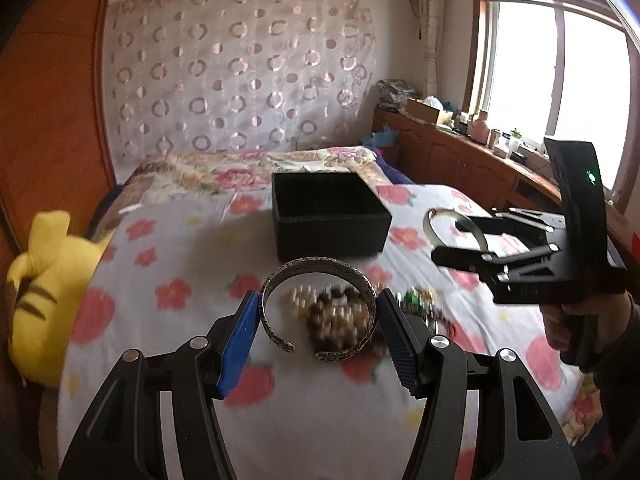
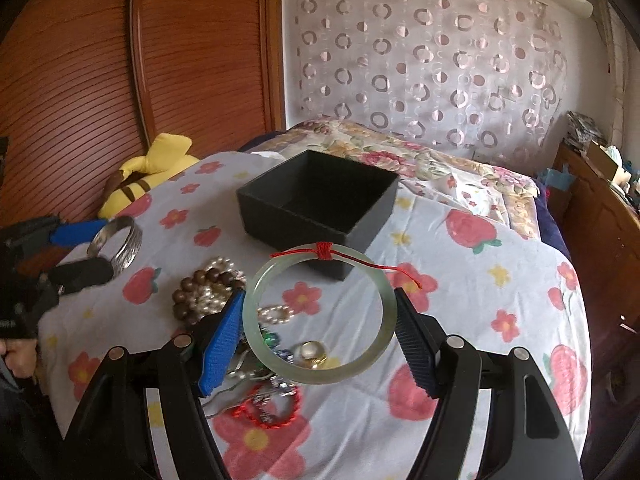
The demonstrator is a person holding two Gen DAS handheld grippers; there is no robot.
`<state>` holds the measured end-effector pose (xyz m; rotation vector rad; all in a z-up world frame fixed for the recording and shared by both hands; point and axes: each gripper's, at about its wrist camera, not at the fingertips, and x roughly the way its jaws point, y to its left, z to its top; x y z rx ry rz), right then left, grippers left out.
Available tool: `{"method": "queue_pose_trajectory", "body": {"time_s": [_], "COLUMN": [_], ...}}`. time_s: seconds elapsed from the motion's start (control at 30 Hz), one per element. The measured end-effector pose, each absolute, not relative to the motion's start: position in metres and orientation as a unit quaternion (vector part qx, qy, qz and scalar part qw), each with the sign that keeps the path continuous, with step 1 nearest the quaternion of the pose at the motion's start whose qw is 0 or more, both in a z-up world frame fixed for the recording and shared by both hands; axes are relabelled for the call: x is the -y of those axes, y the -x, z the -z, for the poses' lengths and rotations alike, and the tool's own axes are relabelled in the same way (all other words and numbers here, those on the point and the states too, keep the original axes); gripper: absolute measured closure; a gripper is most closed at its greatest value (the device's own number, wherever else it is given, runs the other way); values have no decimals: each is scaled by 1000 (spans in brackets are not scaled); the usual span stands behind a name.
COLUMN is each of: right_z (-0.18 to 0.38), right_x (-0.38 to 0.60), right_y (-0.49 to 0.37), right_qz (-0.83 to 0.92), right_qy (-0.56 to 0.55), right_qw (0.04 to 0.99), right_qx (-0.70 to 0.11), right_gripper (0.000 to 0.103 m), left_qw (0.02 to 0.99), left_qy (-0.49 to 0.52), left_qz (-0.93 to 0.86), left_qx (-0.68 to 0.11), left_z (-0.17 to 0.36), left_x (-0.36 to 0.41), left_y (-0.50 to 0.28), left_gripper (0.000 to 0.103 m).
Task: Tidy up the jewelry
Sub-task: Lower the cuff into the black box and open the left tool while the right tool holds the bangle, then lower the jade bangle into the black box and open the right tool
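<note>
1. Jewelry first, from my left wrist camera: my left gripper [image 1: 318, 322] clamps an engraved silver cuff bracelet [image 1: 318, 306] between its blue and black pads, above the flowered bedspread [image 1: 168, 264]. A blurred heap of beads [image 1: 340, 312] lies below. The black box [image 1: 330, 216] sits open beyond. My right gripper [image 1: 460, 240] pinches a pale bangle [image 1: 454, 226].

2. From my right wrist camera: my right gripper [image 2: 320, 316] squeezes the pale green jade bangle [image 2: 316, 314], with a red thread [image 2: 325, 251] knotted on it, just short of the black box [image 2: 316, 208]. Pearl and wooden bead strands [image 2: 208, 288], rings and a red cord bracelet [image 2: 268, 410] lie beneath. A yellow plush toy [image 2: 148, 176] rests on the bed's left side.
</note>
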<state>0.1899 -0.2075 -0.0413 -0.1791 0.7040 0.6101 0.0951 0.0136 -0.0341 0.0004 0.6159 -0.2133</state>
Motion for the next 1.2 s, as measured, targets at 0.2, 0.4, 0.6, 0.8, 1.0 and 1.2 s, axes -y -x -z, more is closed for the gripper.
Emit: {"method": "queue_pose_trajectory", "body": {"time_s": [0.2, 0.4, 0.6, 0.8, 1.0, 1.2], "right_z": [34, 29, 28, 35, 40, 41], "right_x": [216, 218, 214, 204, 194, 179], "right_y": [-210, -233, -260, -281, -298, -308], "right_qz": [-296, -303, -313, -319, -325, -338], "right_qy": [75, 74, 71, 74, 82, 91], "right_qw": [892, 891, 886, 882, 876, 869], "right_qx": [-334, -331, -333, -339, -347, -350], "right_gripper": [29, 28, 28, 28, 28, 28], "left_qw": [947, 944, 941, 933, 929, 935], "left_qy": [-16, -21, -22, -21, -18, -6], "left_qz": [116, 120, 121, 128, 128, 118], "left_qx": [-300, -306, -315, -336, -347, -335], "left_z": [21, 18, 20, 32, 44, 37], "left_x": [-2, 4, 5, 6, 4, -10], "left_y": [-138, -186, -232, -262, -276, -267], "left_gripper": [45, 45, 45, 45, 44, 33]}}
